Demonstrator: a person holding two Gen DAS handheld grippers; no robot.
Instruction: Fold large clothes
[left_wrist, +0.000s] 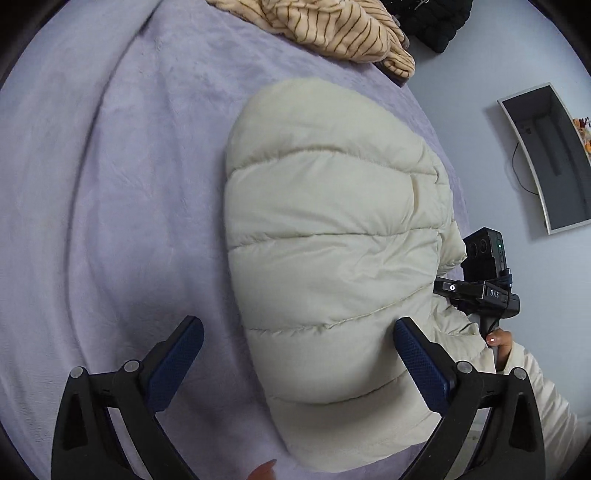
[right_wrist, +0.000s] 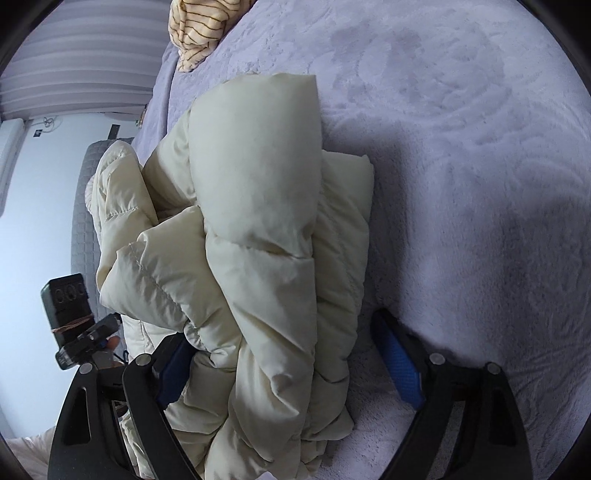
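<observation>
1. The cream quilted puffer jacket (left_wrist: 332, 229) lies on the lilac plush bed cover (left_wrist: 110, 184), already gathered into a thick folded bundle.
2. The left gripper (left_wrist: 299, 343) has its jaws spread wide. The near end of the jacket lies between them, closer to the right jaw, which seems to touch the fabric; the pads do not pinch it.
3. The right gripper (right_wrist: 288, 354) also has its jaws spread wide. The crumpled side of the jacket (right_wrist: 266, 240) bulges between them and lies against the left jaw, while the right jaw stands over bare cover.
4. The step in hand seems to be the last one: the bundle is released and needs tidying.
5. The next move probably calls for pressing down the puffy top layer, because it may spring open.
6. A tan striped garment (left_wrist: 332, 29) lies beyond the jaws, well apart.
</observation>
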